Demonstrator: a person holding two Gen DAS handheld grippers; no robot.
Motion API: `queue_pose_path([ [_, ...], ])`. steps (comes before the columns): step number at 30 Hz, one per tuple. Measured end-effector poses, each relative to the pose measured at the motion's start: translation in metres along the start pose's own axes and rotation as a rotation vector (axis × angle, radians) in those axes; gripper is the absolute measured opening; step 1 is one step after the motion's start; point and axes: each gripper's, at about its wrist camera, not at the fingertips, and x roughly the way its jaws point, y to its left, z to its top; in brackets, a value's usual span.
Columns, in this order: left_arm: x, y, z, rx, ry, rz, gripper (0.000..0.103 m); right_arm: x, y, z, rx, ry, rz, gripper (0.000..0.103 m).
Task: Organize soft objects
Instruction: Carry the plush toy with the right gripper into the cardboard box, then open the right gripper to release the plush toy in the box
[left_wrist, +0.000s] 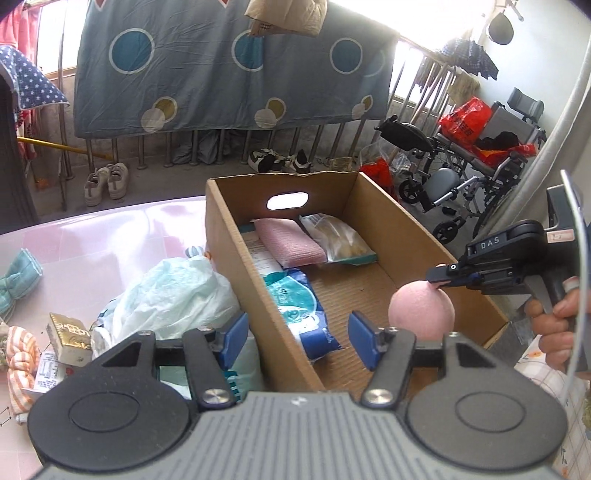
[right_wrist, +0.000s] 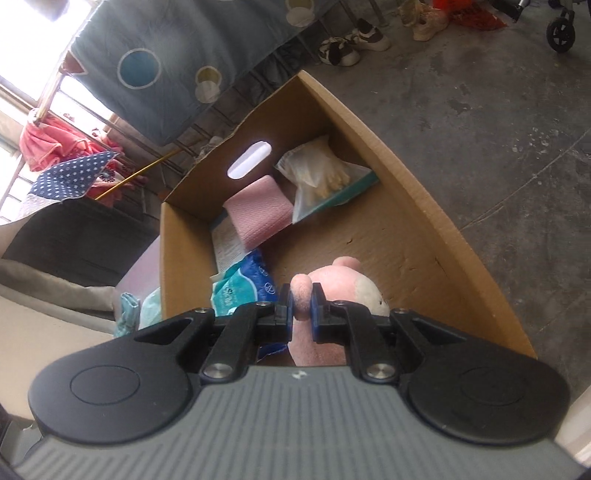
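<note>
An open cardboard box (left_wrist: 399, 221) stands on the pink table (left_wrist: 92, 236). Inside lie a pink cloth (left_wrist: 288, 240), a clear bag of pale items (left_wrist: 338, 238) and a blue-white tissue pack (left_wrist: 303, 314). My right gripper (right_wrist: 301, 306) is shut on a pink plush toy (right_wrist: 343, 284), pinching a small part of it, and holds it over the box's near end. In the left wrist view the toy (left_wrist: 421, 310) hangs from the right gripper (left_wrist: 439, 277). My left gripper (left_wrist: 299, 339) is open and empty, straddling the box's left wall.
Left of the box on the table lie a pale plastic bag (left_wrist: 173, 295), a teal bow (left_wrist: 16, 280), an orange striped cloth (left_wrist: 20, 362) and a gold packet (left_wrist: 70, 339). A wheelchair (left_wrist: 476, 166), shoes (left_wrist: 107, 181) and a hanging blue sheet (left_wrist: 229, 66) stand behind.
</note>
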Motion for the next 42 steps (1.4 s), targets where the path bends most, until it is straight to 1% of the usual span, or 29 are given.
queue_pose_path([
  [3,-0.006,0.015,-0.001,-0.018,-0.009,0.02,0.061,0.031,0.001,0.008,0.082,0.021,-0.012,0.008],
  [5,-0.008,0.023,-0.001,-0.031,-0.014,0.031,0.061,0.046,0.007,0.01,0.108,0.022,-0.01,0.008],
  [12,-0.012,0.049,-0.006,-0.076,-0.015,0.058,0.061,0.093,0.048,0.027,0.179,-0.021,0.008,0.009],
  [14,-0.013,0.054,-0.008,-0.085,-0.014,0.064,0.061,0.106,0.056,0.029,0.204,-0.008,0.022,0.009],
  [16,-0.014,0.059,-0.009,-0.09,-0.013,0.071,0.061,0.119,0.064,0.028,0.221,0.004,0.04,0.012],
  [18,-0.016,0.062,-0.01,-0.097,-0.015,0.08,0.061,0.128,0.073,0.024,0.219,0.033,0.048,0.013],
  [19,-0.017,0.064,-0.01,-0.1,-0.015,0.082,0.061,0.131,0.076,0.022,0.216,0.043,0.054,0.018],
  [20,-0.018,0.065,-0.011,-0.102,-0.016,0.084,0.061,0.131,0.078,0.02,0.207,0.052,0.065,0.019],
  [22,-0.02,0.068,-0.011,-0.105,-0.02,0.087,0.061,0.128,0.081,0.017,0.187,0.045,0.091,0.034],
  [23,-0.021,0.07,-0.012,-0.107,-0.022,0.09,0.061,0.12,0.081,0.017,0.161,0.038,0.104,0.038],
  [25,-0.022,0.073,-0.014,-0.109,-0.023,0.091,0.061,0.109,0.083,0.017,0.117,0.013,0.115,0.048],
  [26,-0.022,0.074,-0.015,-0.111,-0.023,0.092,0.061,0.097,0.078,0.018,0.082,-0.002,0.113,0.05],
  [28,-0.023,0.075,-0.016,-0.113,-0.022,0.093,0.061,0.087,0.076,0.021,0.017,-0.02,0.085,0.059],
  [29,-0.024,0.076,-0.018,-0.113,-0.02,0.095,0.061,0.081,0.072,0.023,-0.027,-0.036,0.052,0.063],
  [30,-0.025,0.076,-0.019,-0.112,-0.019,0.096,0.061,0.081,0.071,0.025,-0.066,-0.034,0.021,0.072],
  [31,-0.025,0.076,-0.019,-0.111,-0.017,0.097,0.061,0.083,0.07,0.025,-0.098,-0.022,-0.006,0.08],
  [33,-0.025,0.076,-0.021,-0.112,-0.014,0.101,0.061,0.093,0.065,0.026,-0.144,0.026,-0.038,0.08],
  [35,-0.026,0.077,-0.022,-0.119,-0.01,0.104,0.061,0.104,0.059,0.026,-0.157,0.084,-0.046,0.081],
  [37,-0.026,0.077,-0.023,-0.124,-0.007,0.104,0.061,0.115,0.053,0.025,-0.148,0.128,-0.036,0.081],
  [39,-0.026,0.077,-0.024,-0.125,-0.007,0.107,0.061,0.126,0.046,0.021,-0.115,0.171,-0.003,0.081],
  [40,-0.027,0.076,-0.024,-0.123,-0.007,0.109,0.061,0.129,0.043,0.019,-0.097,0.18,0.007,0.082],
  [42,-0.028,0.076,-0.024,-0.121,-0.008,0.112,0.061,0.13,0.043,0.018,-0.091,0.175,0.009,0.08],
])
